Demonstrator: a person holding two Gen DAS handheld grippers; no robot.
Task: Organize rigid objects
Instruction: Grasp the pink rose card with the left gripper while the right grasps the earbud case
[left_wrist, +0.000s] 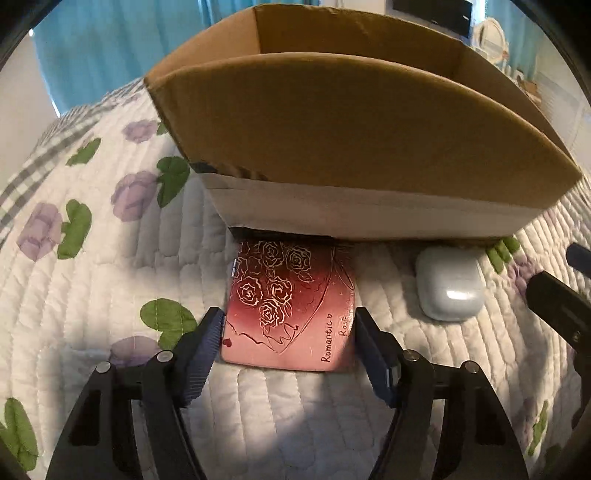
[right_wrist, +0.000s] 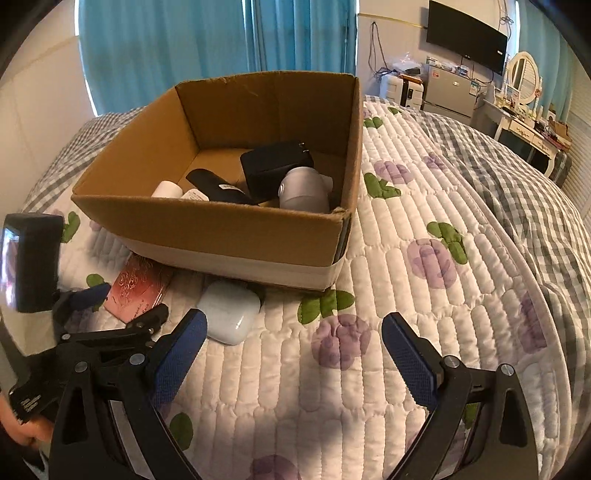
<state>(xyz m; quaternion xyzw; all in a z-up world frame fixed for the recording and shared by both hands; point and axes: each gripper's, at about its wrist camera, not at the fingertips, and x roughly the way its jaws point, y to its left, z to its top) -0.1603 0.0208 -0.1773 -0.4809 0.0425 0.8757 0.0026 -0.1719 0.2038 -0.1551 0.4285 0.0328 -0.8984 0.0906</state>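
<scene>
A pink flat case (left_wrist: 291, 310) printed with roses and "Romantic Rose" lies on the quilt against the front of a cardboard box (left_wrist: 354, 147). My left gripper (left_wrist: 290, 325) straddles its near end, jaws touching or almost touching its two sides; the case rests on the bed. A white earbud case (left_wrist: 448, 282) lies to its right. In the right wrist view, my right gripper (right_wrist: 293, 330) is open and empty above the quilt, right of the earbud case (right_wrist: 229, 310) and the pink case (right_wrist: 138, 290). The box (right_wrist: 207, 229) holds a black adapter (right_wrist: 275, 164), a grey device (right_wrist: 303, 190) and other items.
The bed has a white quilt with purple flowers (right_wrist: 369, 332) and a grey checked blanket (right_wrist: 517, 177) at the right. Blue curtains (right_wrist: 207, 48), a wall TV (right_wrist: 465, 35), a small fridge and a dresser with mirror (right_wrist: 521, 74) stand beyond the bed.
</scene>
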